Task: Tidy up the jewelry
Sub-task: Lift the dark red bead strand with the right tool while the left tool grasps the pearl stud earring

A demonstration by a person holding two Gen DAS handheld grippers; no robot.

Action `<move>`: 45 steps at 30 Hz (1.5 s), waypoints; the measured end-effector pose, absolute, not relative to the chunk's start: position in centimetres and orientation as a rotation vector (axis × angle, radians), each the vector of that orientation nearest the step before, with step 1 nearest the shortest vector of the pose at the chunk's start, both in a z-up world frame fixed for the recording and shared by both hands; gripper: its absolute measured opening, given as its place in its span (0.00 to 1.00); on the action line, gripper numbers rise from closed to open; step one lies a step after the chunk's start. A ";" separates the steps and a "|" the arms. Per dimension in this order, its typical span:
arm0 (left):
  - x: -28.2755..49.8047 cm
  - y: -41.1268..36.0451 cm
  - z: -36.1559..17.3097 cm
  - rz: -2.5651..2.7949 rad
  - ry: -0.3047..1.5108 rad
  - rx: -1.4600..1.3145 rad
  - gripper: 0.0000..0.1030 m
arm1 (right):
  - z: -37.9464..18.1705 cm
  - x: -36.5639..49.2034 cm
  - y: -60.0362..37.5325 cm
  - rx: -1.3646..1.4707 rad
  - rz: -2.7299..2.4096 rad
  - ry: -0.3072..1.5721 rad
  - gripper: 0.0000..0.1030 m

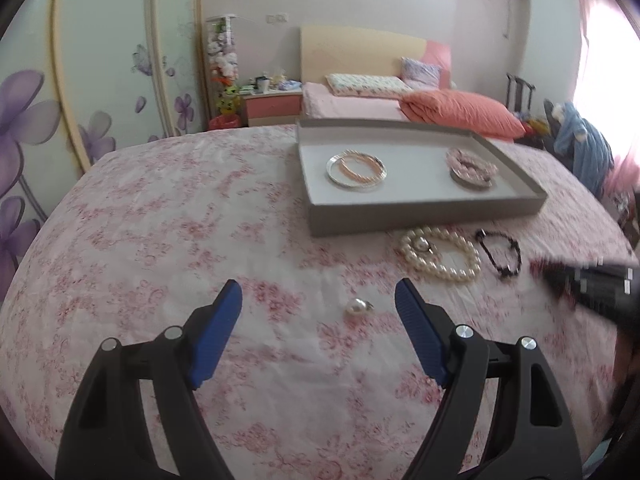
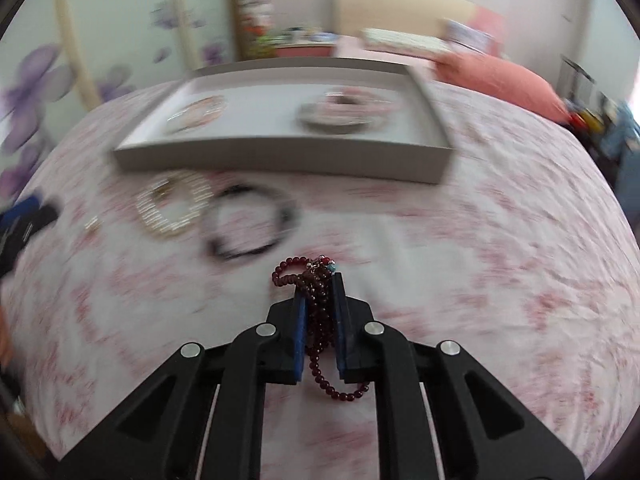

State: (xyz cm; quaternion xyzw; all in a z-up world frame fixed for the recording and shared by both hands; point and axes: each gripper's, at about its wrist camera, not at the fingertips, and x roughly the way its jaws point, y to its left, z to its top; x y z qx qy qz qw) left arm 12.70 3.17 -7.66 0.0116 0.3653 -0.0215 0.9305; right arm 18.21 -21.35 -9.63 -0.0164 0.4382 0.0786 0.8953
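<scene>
My left gripper point(image 1: 318, 294) is open and empty above the pink floral cloth, with a loose pearl piece point(image 1: 359, 307) between its fingertips. My right gripper point(image 2: 319, 286) is shut on a dark red bead necklace point(image 2: 318, 316) that hangs from the jaws; it shows blurred at the right edge of the left wrist view point(image 1: 584, 284). A grey tray point(image 1: 424, 216) holds a silver dish with a peach bracelet point(image 1: 357, 169) and a dish with pink beads point(image 1: 472, 168). A pearl necklace point(image 1: 440, 254) and a black bead bracelet point(image 1: 500, 250) lie in front of the tray.
The table is covered with a pink floral cloth point(image 1: 180, 220). Behind it stand a bed with an orange quilt point(image 1: 460, 114), a nightstand point(image 1: 274, 108) and a wardrobe with purple flowers point(image 1: 80, 80). The right wrist view is motion-blurred.
</scene>
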 end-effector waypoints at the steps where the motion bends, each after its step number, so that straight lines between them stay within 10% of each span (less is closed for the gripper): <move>1: 12.7 2.9 -7.8 -0.048 0.755 0.038 0.75 | -9.6 18.8 -22.0 -0.016 0.139 0.910 0.12; 13: 14.3 0.7 -10.4 -0.036 0.867 0.096 0.60 | -9.9 21.5 -21.6 -0.016 0.087 0.876 0.12; 23: 15.4 0.4 -10.5 -0.025 0.895 0.047 0.28 | -9.9 21.5 -22.1 0.016 0.104 0.878 0.12; 45: 15.3 0.6 -10.4 -0.041 0.891 0.015 0.18 | -9.8 21.3 -22.8 0.063 0.120 0.874 0.10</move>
